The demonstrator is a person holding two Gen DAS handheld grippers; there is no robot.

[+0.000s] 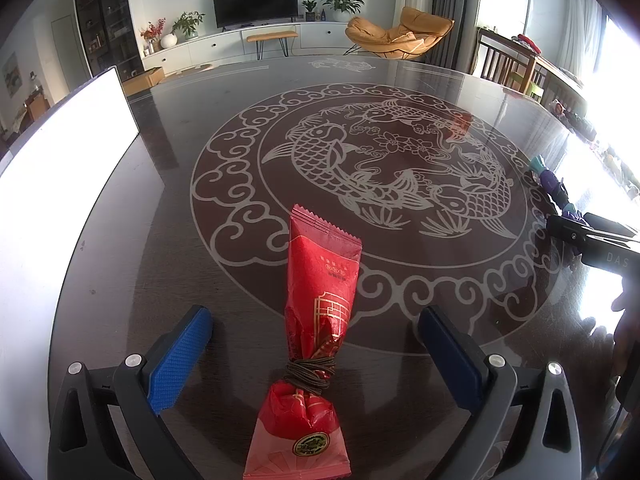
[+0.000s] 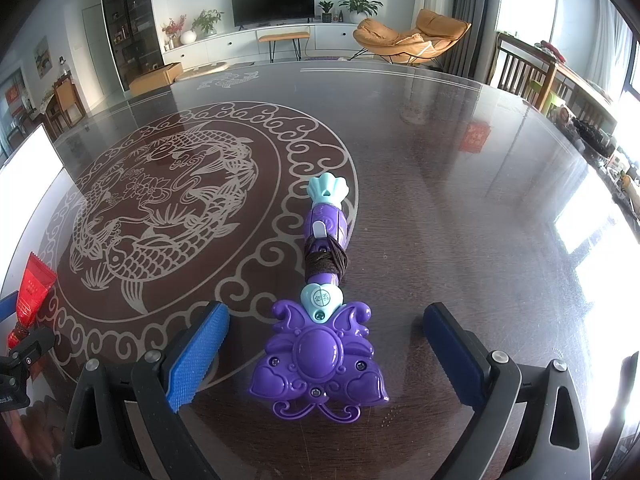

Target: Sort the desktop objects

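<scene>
A dark glass tabletop (image 1: pixel 168 184) etched with fish carried a red cord-tied foil packet (image 1: pixel 320 280) between the wide-open left gripper (image 1: pixel 316 342), and a purple plastic toy wand (image 2: pixel 320 344) between the wide-open right gripper (image 2: pixel 326 334), near its front edge.

A snack packet (image 1: pixel 320 320) lies on the table (image 1: pixel 400 80), lengthwise between the spread fingers of the left gripper (image 1: pixel 316 332), touching neither. To its right, well apart, a toy wand (image 2: pixel 324 300) lies likewise between the parted fingers of the right gripper (image 2: pixel 326 328). A board (image 1: pixel 60 168) rests at the table's left edge
</scene>
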